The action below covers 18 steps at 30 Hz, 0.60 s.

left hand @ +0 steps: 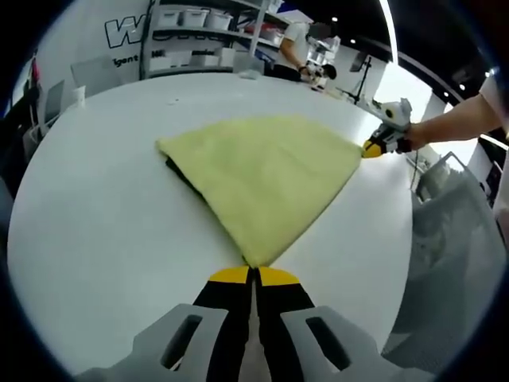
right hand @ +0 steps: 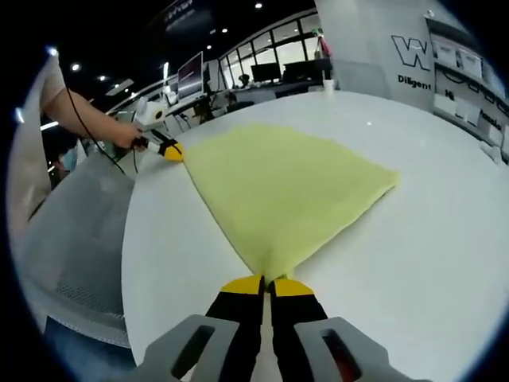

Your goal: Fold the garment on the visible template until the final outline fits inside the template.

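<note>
You've got both the left gripper (left hand: 254,276) and right gripper (right hand: 268,285) pinched closed on corners of the yellow garment (left hand: 266,179) spread ahead of each on the white table (left hand: 95,215), so uneven pulling could slip a corner free or skew the fold.

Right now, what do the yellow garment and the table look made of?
Garment: soft matte fabric, likely knit or fleece; it drapes limp, with a faintly fuzzy surface and no shine. Table: hard, smooth white top, probably laminate or painted board; its even surface shows a faint sheen. The exact material of either can't be confirmed.
</note>
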{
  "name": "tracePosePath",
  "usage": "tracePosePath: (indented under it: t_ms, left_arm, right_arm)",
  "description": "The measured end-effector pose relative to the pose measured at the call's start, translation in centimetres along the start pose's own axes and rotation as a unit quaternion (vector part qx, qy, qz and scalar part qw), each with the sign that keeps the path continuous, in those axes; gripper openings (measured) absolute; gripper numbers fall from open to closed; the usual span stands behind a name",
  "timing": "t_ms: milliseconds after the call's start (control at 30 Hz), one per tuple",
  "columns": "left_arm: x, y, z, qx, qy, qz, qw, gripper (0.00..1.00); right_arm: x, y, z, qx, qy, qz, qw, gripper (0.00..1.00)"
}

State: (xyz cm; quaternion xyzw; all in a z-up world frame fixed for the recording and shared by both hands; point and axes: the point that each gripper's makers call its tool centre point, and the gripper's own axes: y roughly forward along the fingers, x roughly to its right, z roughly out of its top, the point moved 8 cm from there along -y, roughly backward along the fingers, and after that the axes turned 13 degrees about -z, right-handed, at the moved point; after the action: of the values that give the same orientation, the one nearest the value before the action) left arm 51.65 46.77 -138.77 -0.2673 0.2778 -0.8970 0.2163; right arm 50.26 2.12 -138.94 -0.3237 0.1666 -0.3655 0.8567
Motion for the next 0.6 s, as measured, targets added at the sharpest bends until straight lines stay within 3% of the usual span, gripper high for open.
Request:
tracePosePath:
  t_ms: [167, 267, 467, 600]
  left_arm:
    - [0.0, 0.1, 0.1, -0.001, -0.004, 0.005, 1.0000, 0.01]
    - [0.1, 0.0, 0.1, 0.002, -0.028, 0.010, 0.9996, 0.03]
    - [1.3, -1.0, 0.2, 0.016, -0.033, 0.021, 0.9991, 0.28]
    - [2.2, -3.0, 0.4, 0.062, -0.044, 0.042, 0.9963, 0.33]
  right_arm:
    - [-0.1, 0.0, 0.1, -0.002, 0.002, 0.000, 1.0000, 0.00]
    - [0.0, -0.1, 0.1, -0.008, 0.003, -0.007, 0.9999, 0.00]
    - [-0.4, -2.2, 0.4, 0.002, 0.016, -0.041, 0.9990, 0.11]
    - [-1.5, -4.0, 0.3, 0.015, 0.019, -0.070, 0.9972, 0.19]
